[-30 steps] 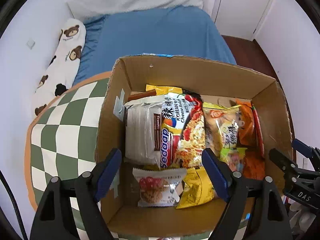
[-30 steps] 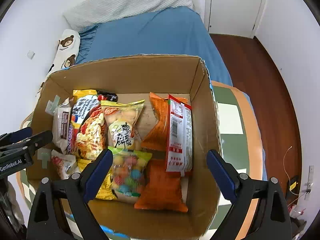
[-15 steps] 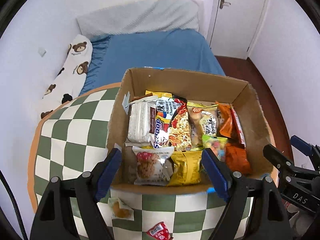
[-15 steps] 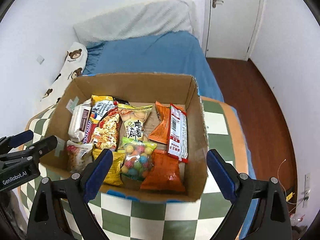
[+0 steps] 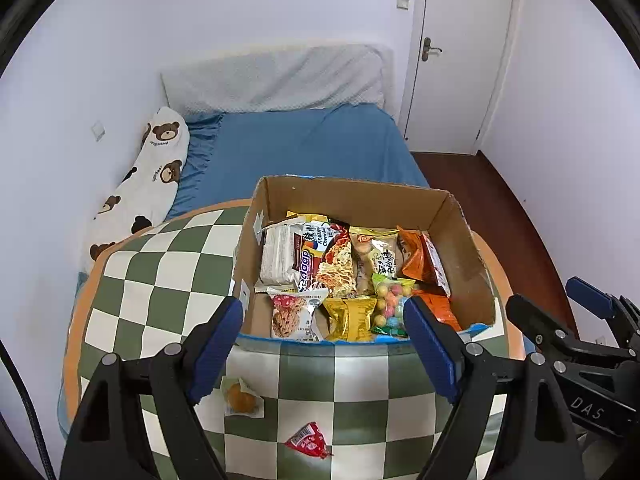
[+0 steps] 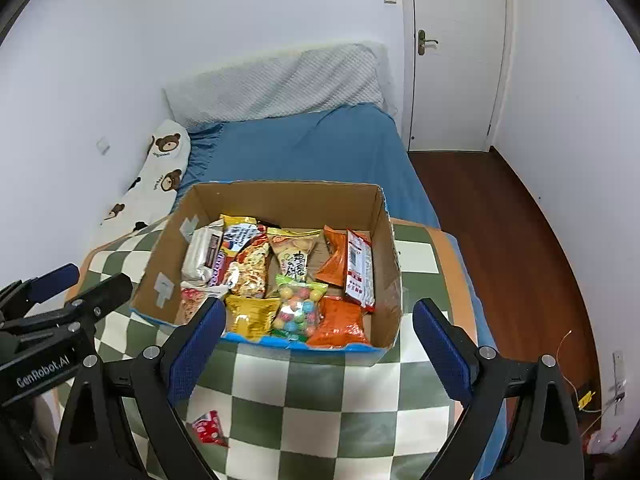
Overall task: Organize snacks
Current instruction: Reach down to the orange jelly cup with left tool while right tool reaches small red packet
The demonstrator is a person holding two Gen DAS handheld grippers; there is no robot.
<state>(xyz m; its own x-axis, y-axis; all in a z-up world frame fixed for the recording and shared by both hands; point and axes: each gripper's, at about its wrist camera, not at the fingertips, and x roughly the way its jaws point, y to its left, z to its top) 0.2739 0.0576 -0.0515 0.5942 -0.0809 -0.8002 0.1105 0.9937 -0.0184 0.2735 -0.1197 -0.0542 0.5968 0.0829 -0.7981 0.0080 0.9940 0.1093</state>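
An open cardboard box [image 5: 360, 196] [image 6: 288, 196] stands on a green-and-white checkered table and holds several snack packets, among them a noodle pack [image 5: 324, 258], a candy bag [image 6: 298, 312] and orange packets [image 6: 340, 318]. Two snacks lie loose on the table in front of the box: a small clear-wrapped bun [image 5: 241, 398] and a red packet [image 5: 310, 440] [image 6: 209, 432]. My left gripper [image 5: 324, 352] is open and empty, above the table just in front of the box. My right gripper [image 6: 318, 352] is open and empty, likewise in front of the box.
The checkered table [image 5: 160, 280] [image 6: 320, 400] has an orange rim. Behind it is a bed with a blue sheet [image 5: 300, 148], a bear-print pillow [image 5: 152, 176] and a grey headboard cushion. A white door [image 6: 456, 56] and wooden floor [image 6: 500, 220] are at right.
Both grippers have pulled back and up from over the box. The whole box, the table front and the two loose snacks have come into view. Both stay open.
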